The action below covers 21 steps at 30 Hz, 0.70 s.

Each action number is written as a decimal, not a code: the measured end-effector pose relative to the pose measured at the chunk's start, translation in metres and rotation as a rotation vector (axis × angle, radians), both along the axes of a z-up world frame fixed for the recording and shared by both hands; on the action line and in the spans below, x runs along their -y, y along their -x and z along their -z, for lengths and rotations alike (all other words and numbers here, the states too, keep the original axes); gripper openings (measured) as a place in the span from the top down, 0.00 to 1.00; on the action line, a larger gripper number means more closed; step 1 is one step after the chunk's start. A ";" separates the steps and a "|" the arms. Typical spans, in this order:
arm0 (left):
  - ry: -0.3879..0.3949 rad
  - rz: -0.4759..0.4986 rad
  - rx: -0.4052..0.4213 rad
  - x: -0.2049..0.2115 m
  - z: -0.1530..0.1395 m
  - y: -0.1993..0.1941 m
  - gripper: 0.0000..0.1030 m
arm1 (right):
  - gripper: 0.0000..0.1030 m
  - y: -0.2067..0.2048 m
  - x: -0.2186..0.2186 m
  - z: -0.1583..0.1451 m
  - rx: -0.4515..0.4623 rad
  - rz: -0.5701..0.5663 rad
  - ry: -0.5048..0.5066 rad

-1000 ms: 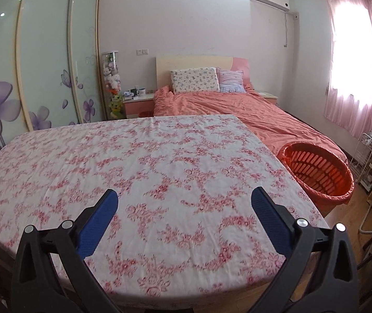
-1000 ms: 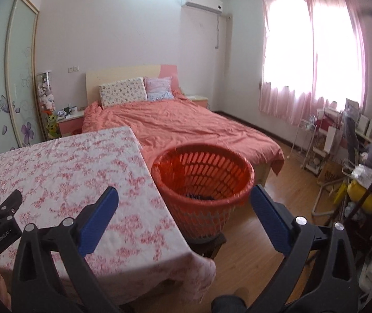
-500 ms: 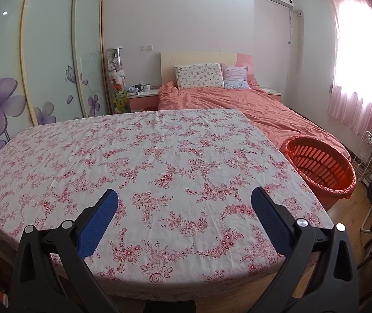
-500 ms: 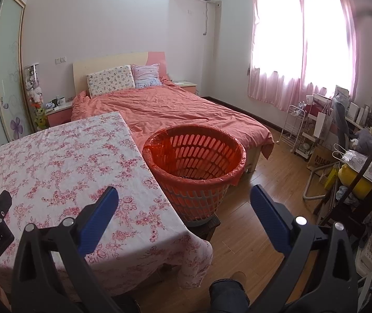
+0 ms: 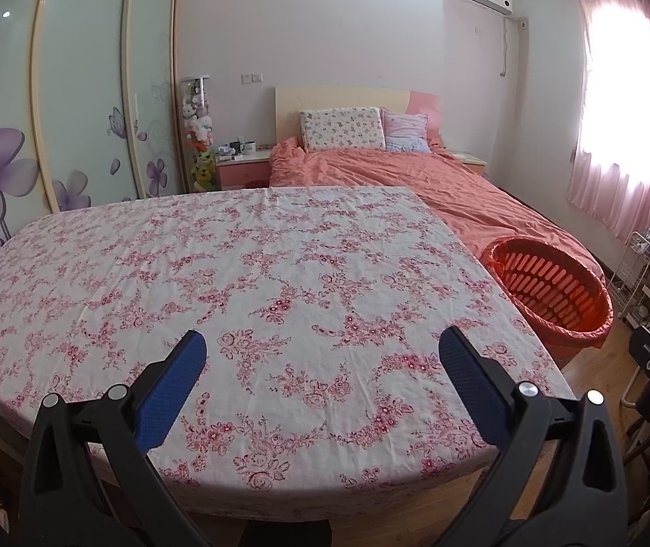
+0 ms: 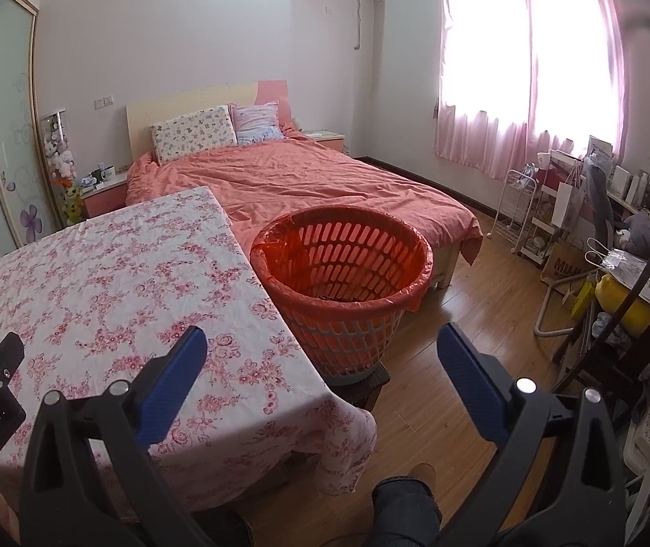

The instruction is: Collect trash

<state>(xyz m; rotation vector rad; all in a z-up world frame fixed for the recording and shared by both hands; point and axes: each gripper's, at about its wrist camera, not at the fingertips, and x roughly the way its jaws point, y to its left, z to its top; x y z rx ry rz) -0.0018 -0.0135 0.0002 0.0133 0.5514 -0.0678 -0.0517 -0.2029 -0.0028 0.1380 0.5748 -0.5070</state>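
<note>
Trash itself could not be made out; something dark lay at the bottom of the orange basket [image 6: 342, 273], too small to identify. Left gripper [image 5: 322, 342] held its blue fingers [image 5: 170, 389] wide apart over the floral tablecloth [image 5: 252, 273], gripping nothing. Right gripper [image 6: 322, 342] was equally spread, empty, near the table corner, the basket just beyond on the wooden floor [image 6: 461, 342] beside the bed [image 6: 325, 182].

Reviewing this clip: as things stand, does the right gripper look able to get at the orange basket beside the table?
Probably yes. The right gripper is open and empty, and the orange basket stands ahead of it off the table edge, its mouth open with nothing between them.
</note>
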 end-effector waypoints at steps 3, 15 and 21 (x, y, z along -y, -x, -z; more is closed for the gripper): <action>0.005 0.005 0.001 0.000 -0.001 0.001 0.02 | 0.04 0.000 0.000 0.000 0.001 0.000 -0.001; -0.003 0.014 0.037 0.004 -0.010 0.005 0.02 | 0.04 0.003 -0.001 -0.002 0.015 0.000 0.002; 0.000 0.019 0.044 0.005 -0.011 0.007 0.02 | 0.04 0.004 -0.001 -0.003 0.015 0.001 0.002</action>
